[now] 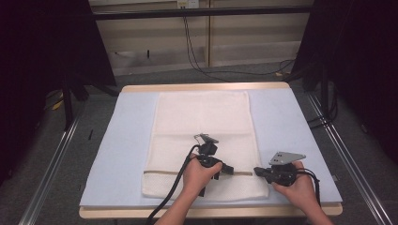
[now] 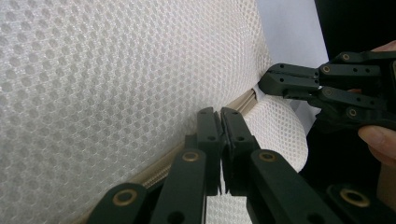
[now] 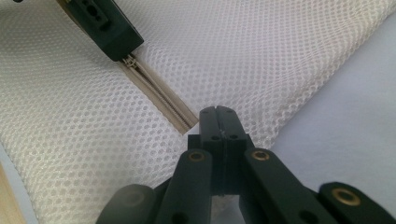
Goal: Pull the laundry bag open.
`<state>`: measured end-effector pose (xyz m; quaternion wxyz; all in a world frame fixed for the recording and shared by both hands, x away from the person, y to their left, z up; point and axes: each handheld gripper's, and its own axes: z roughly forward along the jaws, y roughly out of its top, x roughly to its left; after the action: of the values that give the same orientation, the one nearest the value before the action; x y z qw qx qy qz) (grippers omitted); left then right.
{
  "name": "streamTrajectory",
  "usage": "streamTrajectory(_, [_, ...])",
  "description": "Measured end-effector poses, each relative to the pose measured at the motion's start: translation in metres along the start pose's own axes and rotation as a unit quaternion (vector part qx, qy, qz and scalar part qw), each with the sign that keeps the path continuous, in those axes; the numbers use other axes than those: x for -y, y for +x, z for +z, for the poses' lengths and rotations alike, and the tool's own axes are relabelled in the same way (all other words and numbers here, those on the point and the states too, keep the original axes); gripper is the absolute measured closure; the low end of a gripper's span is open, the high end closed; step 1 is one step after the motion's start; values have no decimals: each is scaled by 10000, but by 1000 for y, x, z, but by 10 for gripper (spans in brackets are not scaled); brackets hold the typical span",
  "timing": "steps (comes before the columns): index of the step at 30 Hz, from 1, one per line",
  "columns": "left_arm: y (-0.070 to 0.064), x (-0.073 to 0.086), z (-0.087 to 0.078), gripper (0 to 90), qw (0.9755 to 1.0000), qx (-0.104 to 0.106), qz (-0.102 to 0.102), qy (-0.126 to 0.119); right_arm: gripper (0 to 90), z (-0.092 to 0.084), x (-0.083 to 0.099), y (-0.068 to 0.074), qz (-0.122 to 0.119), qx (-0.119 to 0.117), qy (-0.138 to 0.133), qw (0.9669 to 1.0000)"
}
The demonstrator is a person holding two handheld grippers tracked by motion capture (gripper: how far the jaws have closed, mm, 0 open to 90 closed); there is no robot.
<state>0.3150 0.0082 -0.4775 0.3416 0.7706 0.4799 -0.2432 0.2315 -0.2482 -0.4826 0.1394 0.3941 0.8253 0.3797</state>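
The white mesh laundry bag (image 1: 202, 140) lies flat mid-table, its beige zipper (image 3: 159, 100) running from 9 to 3 o'clock near the front edge. If the left gripper (image 2: 220, 116), clamped on the zipper pull, tugs hard, the mesh may bunch or slip from the right gripper (image 3: 217, 114), pinched shut at the zipper's end.

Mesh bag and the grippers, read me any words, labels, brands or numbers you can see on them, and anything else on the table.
None can be read: the mesh bag, its zipper, the left gripper, the right gripper and the table show no text.
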Motion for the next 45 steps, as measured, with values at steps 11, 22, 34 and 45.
streamTrajectory(11, [5, 1, -7, 875, 10000, -13, -41, -23, 900, 0, 0, 0, 11, -23, -14, 10000])
streamTrajectory(22, [11, 3, -12, 875, 9999, 94, -134, 9, 900, 0, 0, -1, 10, -26, -24, 10000])
streamTrajectory(34, [15, 3, -19, 874, 9999, -30, -48, 87, 900, 0, 0, -1, 13, -42, -21, 10000])
streamTrajectory(45, [18, 5, -23, 874, 9999, 5, -99, 25, 900, 0, 1, -1, 27, -44, -27, 10000])
